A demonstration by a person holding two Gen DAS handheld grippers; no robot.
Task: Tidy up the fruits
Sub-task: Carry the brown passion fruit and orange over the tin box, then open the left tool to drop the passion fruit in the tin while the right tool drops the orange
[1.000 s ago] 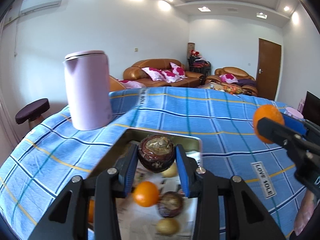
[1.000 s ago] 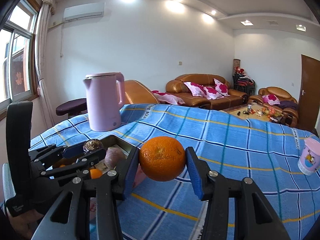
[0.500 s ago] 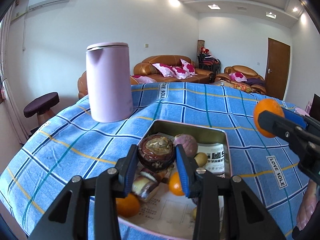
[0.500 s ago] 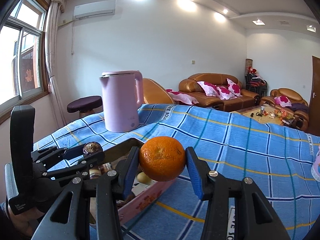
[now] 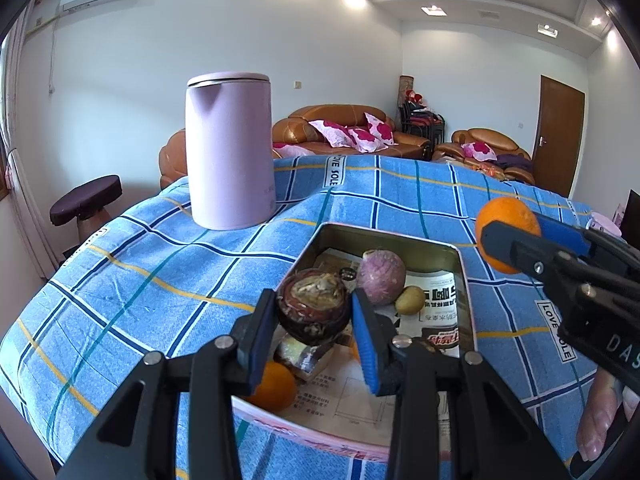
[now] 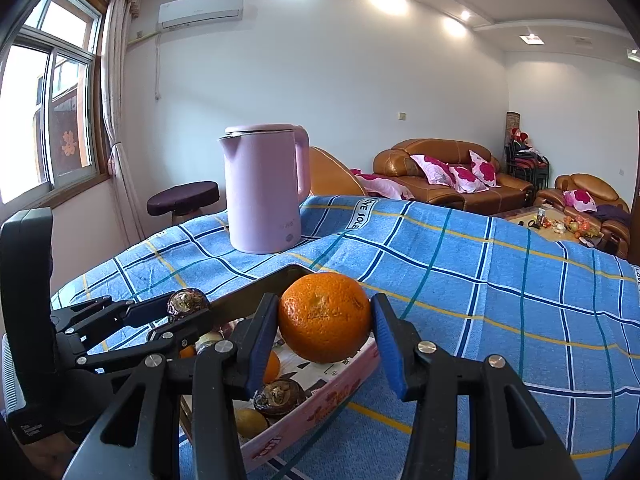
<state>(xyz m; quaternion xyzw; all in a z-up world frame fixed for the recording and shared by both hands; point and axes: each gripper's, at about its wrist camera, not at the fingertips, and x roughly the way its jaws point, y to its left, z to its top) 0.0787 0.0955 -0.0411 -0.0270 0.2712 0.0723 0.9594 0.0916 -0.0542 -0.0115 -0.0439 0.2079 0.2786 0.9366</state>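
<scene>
My left gripper (image 5: 314, 314) is shut on a dark brown mangosteen (image 5: 314, 308) and holds it over the near part of an open rectangular tin (image 5: 464, 280). The tin holds a purple fruit (image 5: 380, 276), a small yellow-green fruit (image 5: 410, 300), an orange (image 5: 276, 386) and wrappers on printed paper. My right gripper (image 6: 325, 322) is shut on a large orange (image 6: 325, 316), held above the tin's pink right side (image 6: 320, 408). In the left wrist view that orange (image 5: 506, 220) shows at the right, beside the tin. The left gripper (image 6: 188, 312) with its mangosteen shows at the left of the right wrist view.
A tall pink kettle (image 5: 230, 152) stands on the blue checked tablecloth (image 5: 160, 264) behind the tin to the left. A stool (image 5: 86, 200) stands off the table's left edge. Brown sofas (image 6: 444, 176) and a coffee table lie beyond. A person's fingers (image 5: 600, 412) show at lower right.
Both grippers have shifted across the table with their fruits still held. The kettle and the tin now sit more to the right in both views, and more of the tin's inside shows.
</scene>
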